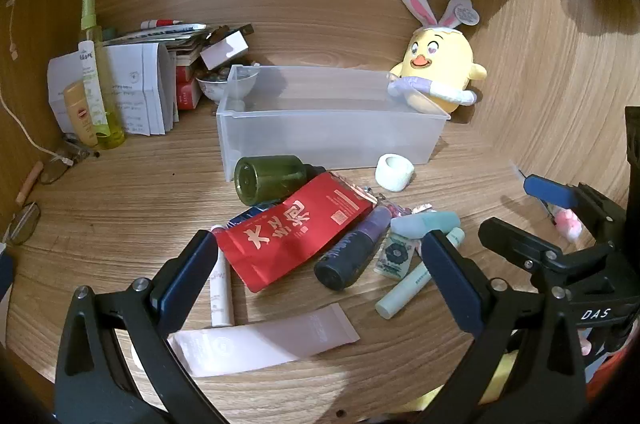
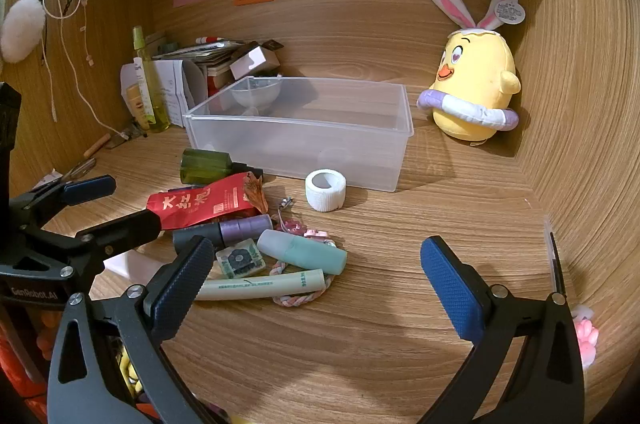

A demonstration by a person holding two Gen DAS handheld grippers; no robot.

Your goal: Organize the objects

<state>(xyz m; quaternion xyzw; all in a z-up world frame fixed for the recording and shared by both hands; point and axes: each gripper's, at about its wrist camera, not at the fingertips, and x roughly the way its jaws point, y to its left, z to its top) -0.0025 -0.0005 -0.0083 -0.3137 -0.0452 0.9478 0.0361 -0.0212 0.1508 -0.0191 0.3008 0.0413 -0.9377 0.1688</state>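
Note:
A clear plastic bin [image 1: 332,139] [image 2: 304,147] stands empty on the wooden desk. In front of it lies a pile: a green bottle [image 1: 268,179] [image 2: 204,165], a red pouch [image 1: 296,230] [image 2: 200,205], a dark purple bottle [image 1: 356,252] [image 2: 228,230], a mint tube [image 1: 416,278] [image 2: 260,287], a mint cap-shaped container [image 2: 302,251], a white tape roll [image 1: 394,171] [image 2: 326,189] and a pink tube [image 1: 268,342]. My left gripper [image 1: 320,280] is open above the pile. My right gripper [image 2: 316,272] is open, to the right of the pile.
A yellow chick plush [image 1: 438,71] [image 2: 474,91] sits at the back right. Papers, boxes, a bowl [image 1: 226,81] and spray bottles [image 1: 98,83] crowd the back left corner. Glasses [image 1: 24,224] lie at the left. Wooden walls enclose the desk.

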